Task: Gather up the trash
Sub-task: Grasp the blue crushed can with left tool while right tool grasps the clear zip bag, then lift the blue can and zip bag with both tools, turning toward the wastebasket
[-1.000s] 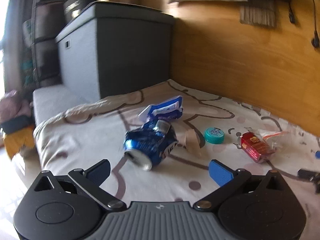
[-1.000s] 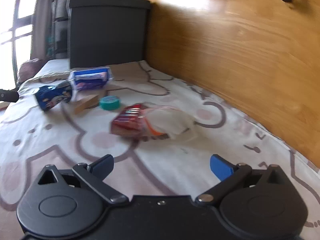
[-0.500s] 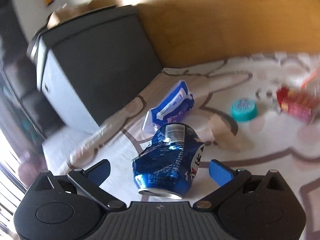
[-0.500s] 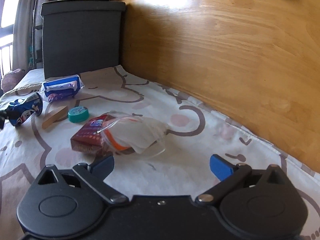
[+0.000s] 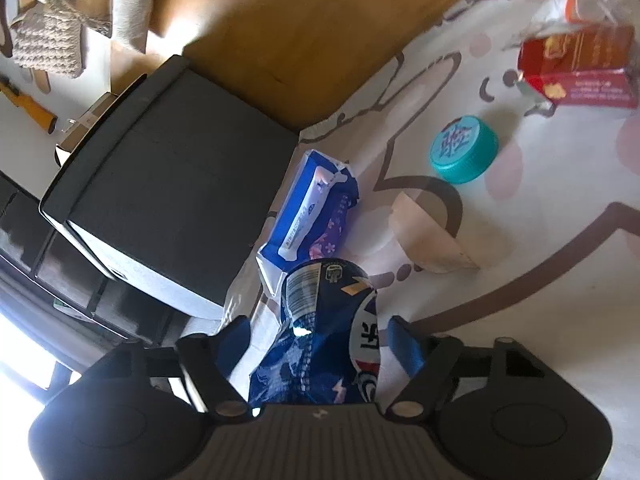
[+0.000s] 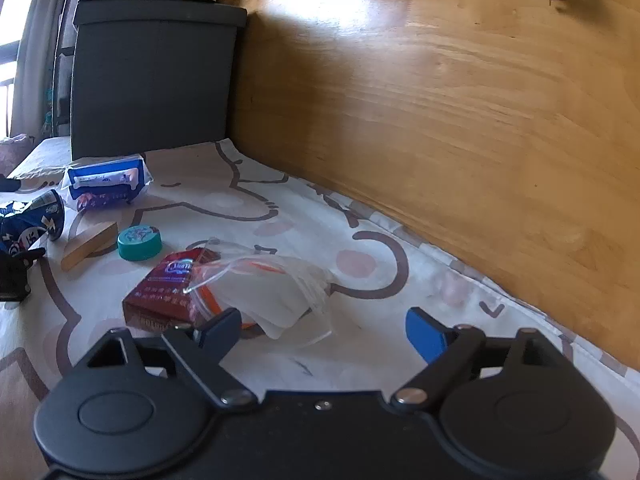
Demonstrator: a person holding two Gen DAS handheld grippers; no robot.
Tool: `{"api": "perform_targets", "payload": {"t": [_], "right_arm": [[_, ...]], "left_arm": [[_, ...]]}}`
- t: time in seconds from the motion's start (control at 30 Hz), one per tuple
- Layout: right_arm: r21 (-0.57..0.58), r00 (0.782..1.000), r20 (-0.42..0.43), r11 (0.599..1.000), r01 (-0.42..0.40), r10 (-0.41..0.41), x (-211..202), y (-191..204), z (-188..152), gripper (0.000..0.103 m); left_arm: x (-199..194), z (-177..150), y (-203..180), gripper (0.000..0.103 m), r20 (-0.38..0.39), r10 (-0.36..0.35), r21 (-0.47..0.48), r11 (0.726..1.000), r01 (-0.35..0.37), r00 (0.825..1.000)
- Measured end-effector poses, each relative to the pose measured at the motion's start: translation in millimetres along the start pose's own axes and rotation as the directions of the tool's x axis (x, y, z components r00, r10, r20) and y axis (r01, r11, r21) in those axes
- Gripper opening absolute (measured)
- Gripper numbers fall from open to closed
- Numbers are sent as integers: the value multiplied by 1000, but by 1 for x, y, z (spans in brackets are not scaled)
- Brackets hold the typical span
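Blue crushed can (image 5: 324,336) sits between my left gripper's (image 5: 320,334) spread fingers, ungripped; my right gripper (image 6: 326,330) gapes beside the plastic bag (image 6: 272,292).

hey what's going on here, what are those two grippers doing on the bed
A person is collecting litter off a patterned bedsheet. The left gripper has its fingers either side of a crushed blue drink can, not visibly clamped. The right gripper is open, hovering by a clear plastic bag draped over a red cardboard box. A teal bottle cap, blue tissue pack and wooden block lie untouched.
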State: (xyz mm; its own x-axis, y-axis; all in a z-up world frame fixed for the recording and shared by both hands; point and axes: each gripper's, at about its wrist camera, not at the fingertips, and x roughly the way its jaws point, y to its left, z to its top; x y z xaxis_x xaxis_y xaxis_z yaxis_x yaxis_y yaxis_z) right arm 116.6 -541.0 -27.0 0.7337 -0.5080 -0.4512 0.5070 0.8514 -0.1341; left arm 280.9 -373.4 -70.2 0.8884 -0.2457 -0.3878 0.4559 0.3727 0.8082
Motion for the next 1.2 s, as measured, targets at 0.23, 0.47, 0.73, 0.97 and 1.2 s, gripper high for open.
{"api": "perform_targets", "payload": {"t": [0.23, 0.47, 0.73, 0.97, 1.2], "right_arm": [[27, 1000, -6, 1000, -12, 12, 13, 2, 5, 79], [33, 1000, -12, 999, -27, 28, 21, 7, 12, 52], [74, 998, -62, 997, 24, -19, 14, 4, 15, 9], [118, 999, -51, 993, -3, 9, -21, -4, 14, 2], [175, 993, -17, 978, -109, 113, -72, -2, 14, 2]], "left_arm": [[6, -8, 23, 49, -47, -41, -121, 992, 35, 998], [-19, -19, 76, 45, 33, -218, -476, 855, 207, 975], [-67, -40, 99, 42, 203, -396, -719, 561, 411, 896], [-98, -66, 90, 40, 280, -468, -799, 371, 474, 838], [-123, -97, 91, 39, 341, -526, -856, 169, 489, 779]]}}
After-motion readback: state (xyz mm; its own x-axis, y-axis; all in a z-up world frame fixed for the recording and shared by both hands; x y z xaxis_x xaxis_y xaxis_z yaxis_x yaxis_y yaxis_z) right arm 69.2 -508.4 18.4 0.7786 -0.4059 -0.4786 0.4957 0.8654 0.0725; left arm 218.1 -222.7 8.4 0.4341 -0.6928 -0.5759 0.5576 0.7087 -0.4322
